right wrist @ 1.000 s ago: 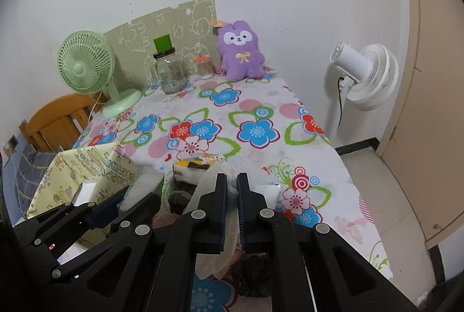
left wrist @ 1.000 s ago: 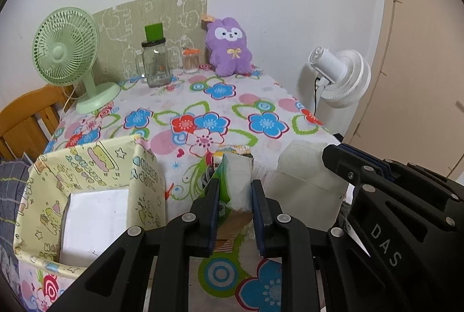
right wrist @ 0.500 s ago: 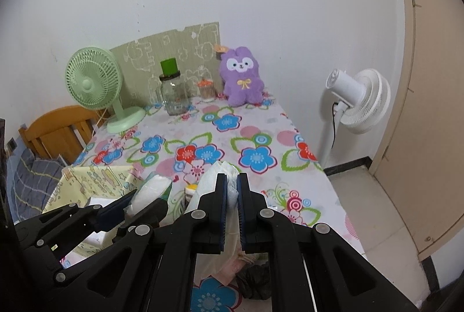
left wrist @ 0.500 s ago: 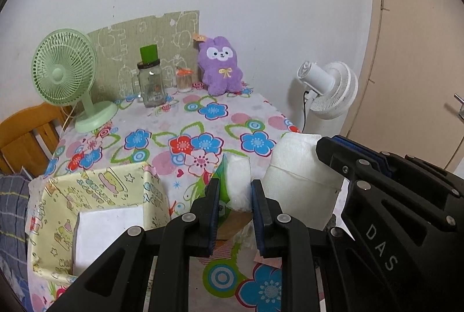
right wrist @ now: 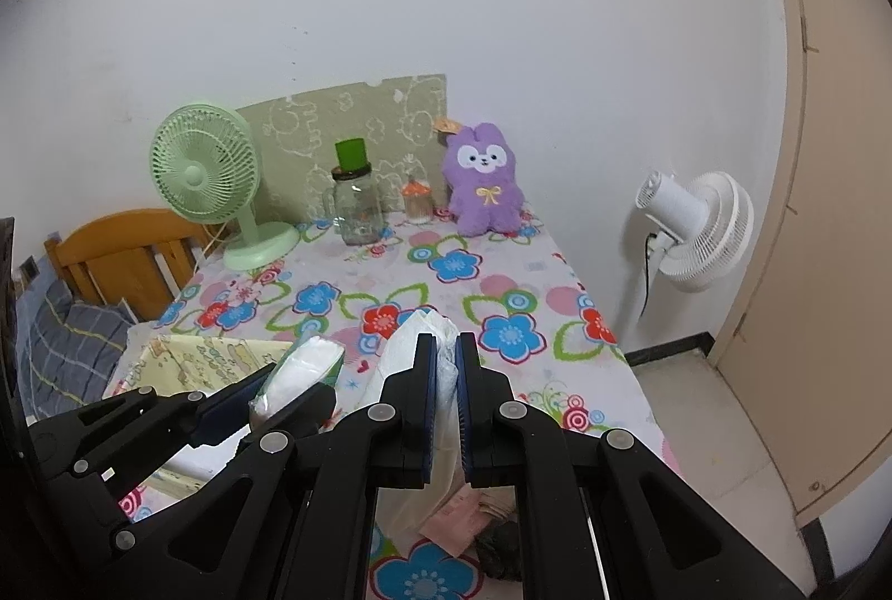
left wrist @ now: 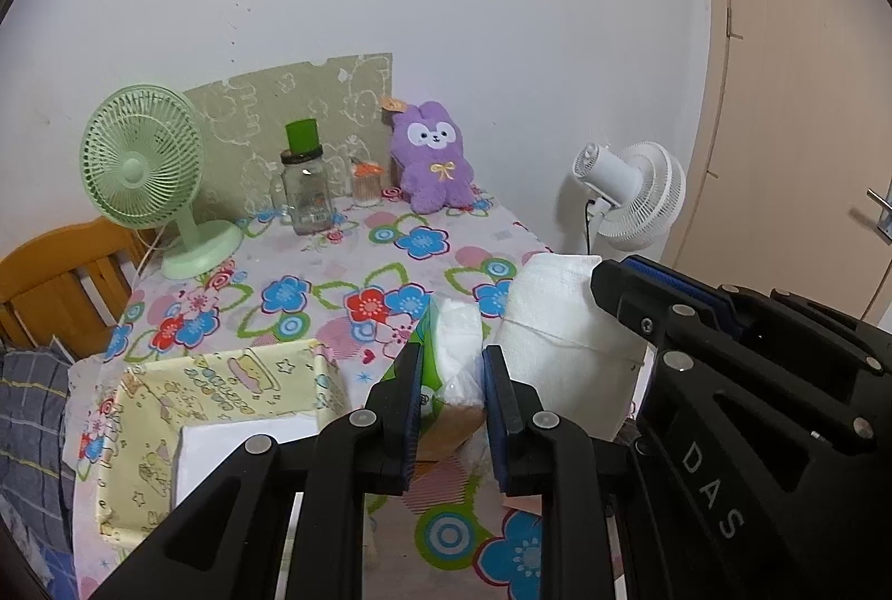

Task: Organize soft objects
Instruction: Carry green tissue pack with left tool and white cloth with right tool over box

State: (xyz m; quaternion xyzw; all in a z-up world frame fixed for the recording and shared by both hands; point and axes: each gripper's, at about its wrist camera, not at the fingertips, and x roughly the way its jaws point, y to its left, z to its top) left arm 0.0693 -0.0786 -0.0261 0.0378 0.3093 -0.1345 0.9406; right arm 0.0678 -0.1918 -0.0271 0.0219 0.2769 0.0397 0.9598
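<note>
Both claws have risen since 1 second ago, so the flowered tabletop sits lower in each view and more wall shows above the purple plush rabbit. The left claw stays clamped on the green tissue pack, held above the tabletop just right of the yellow fabric box. The right claw remains pinched nearly closed on the white cloth bundle, lifted beside the pack.
</note>
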